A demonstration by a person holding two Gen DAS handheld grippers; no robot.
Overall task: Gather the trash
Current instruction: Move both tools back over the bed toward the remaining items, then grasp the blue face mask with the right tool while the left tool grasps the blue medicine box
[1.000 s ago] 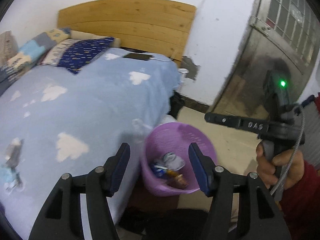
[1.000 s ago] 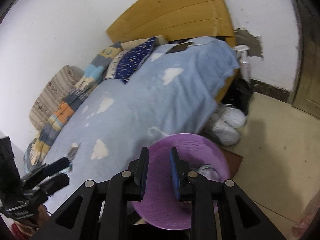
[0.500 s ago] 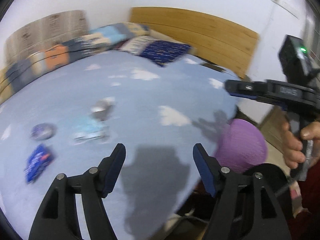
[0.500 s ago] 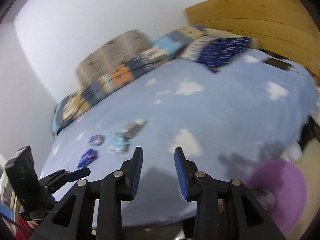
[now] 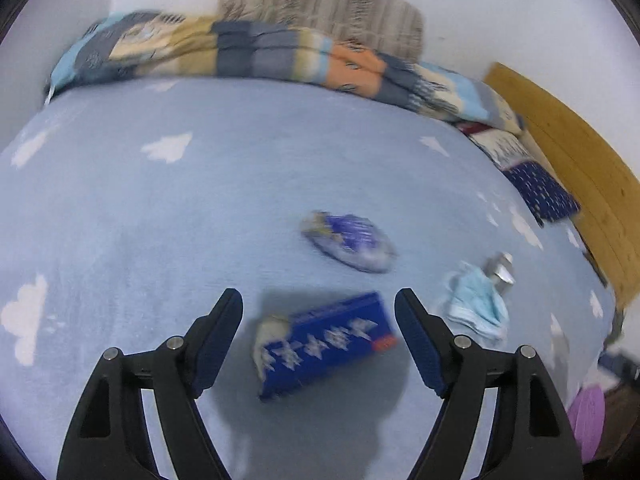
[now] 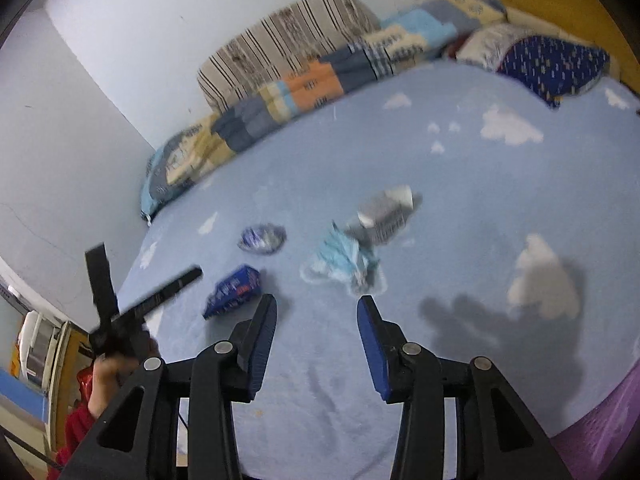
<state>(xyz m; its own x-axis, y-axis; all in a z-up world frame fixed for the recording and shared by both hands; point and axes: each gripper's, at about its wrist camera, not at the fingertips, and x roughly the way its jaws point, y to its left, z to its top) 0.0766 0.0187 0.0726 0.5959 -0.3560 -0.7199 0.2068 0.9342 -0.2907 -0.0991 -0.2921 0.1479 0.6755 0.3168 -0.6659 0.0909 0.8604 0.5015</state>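
Reaching: I bring my left gripper (image 5: 318,338) over the flat dark-blue foil snack packet with white print (image 5: 326,346), near the bed's near edge; its jaws are opening, wide apart, the packet seen between them but not pinched.
Right side: my right gripper (image 6: 316,334) hangs above bare blanket, jaws opening, moderately apart, nothing between them; the crumpled pale-blue face mask (image 6: 344,258) lies just ahead.
Other trash: a round blue-and-silver crinkled wrapper (image 5: 350,240) sits further toward the middle of the bed; a small grey-and-white carton (image 6: 386,214) touches the mask.
Bin: the purple plastic basket (image 6: 600,436) shows past the bed's near right corner.
Doing it well: I judge the packet wants a low approach, pads straddling its short sides, pressing slightly into the bedding so the thin foil bunches rather than slips.
Surfaces: the soft light-blue fleece blanket with white clouds (image 5: 200,208) gives under pressure; foil is slick and crackly, the mask limp cloth.
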